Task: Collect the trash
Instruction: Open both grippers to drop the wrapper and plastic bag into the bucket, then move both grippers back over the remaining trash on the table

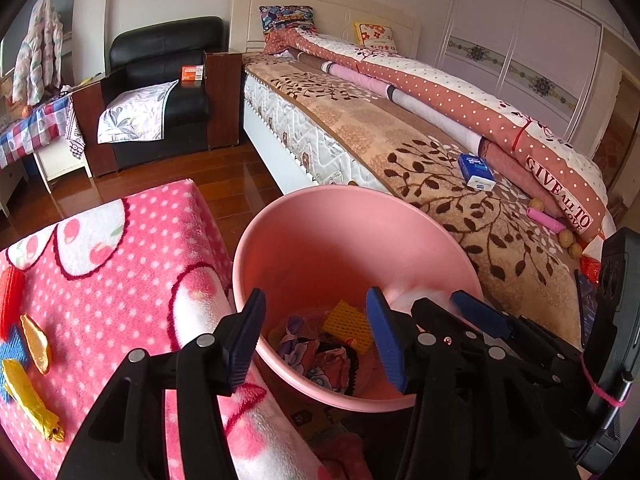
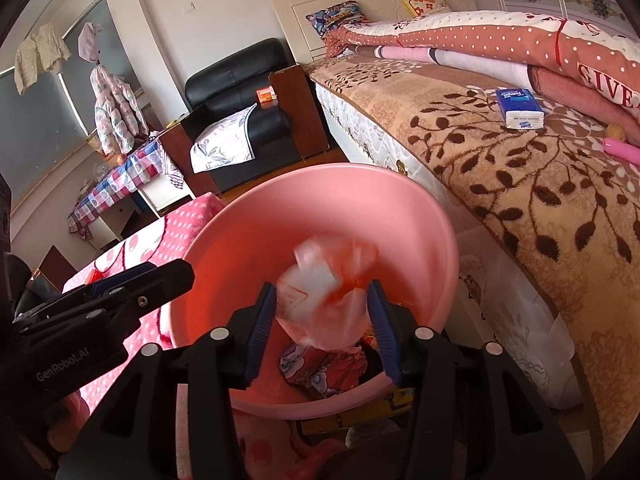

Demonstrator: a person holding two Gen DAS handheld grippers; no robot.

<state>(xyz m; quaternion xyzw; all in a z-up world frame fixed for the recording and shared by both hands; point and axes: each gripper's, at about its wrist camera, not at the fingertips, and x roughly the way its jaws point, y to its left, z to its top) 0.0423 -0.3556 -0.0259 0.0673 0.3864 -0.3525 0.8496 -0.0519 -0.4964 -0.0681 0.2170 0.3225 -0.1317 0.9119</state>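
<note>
Trash bag [image 2: 326,300]: white-and-orange, blurred, between the right gripper [image 2: 322,330] fingers, over the pink bin [image 2: 400,208]; pad contact unclear.
Left gripper [image 1: 316,344]: fingers spread wide, nothing between them, bin mouth just beyond.
Bin contents: yellow mesh piece [image 1: 348,322], crumpled wrappers below the fingertips.

My left gripper [image 1: 316,340] tilts downward, jaws wide and empty; my right gripper [image 2: 322,328] tilts downward, jaws parted.
</note>
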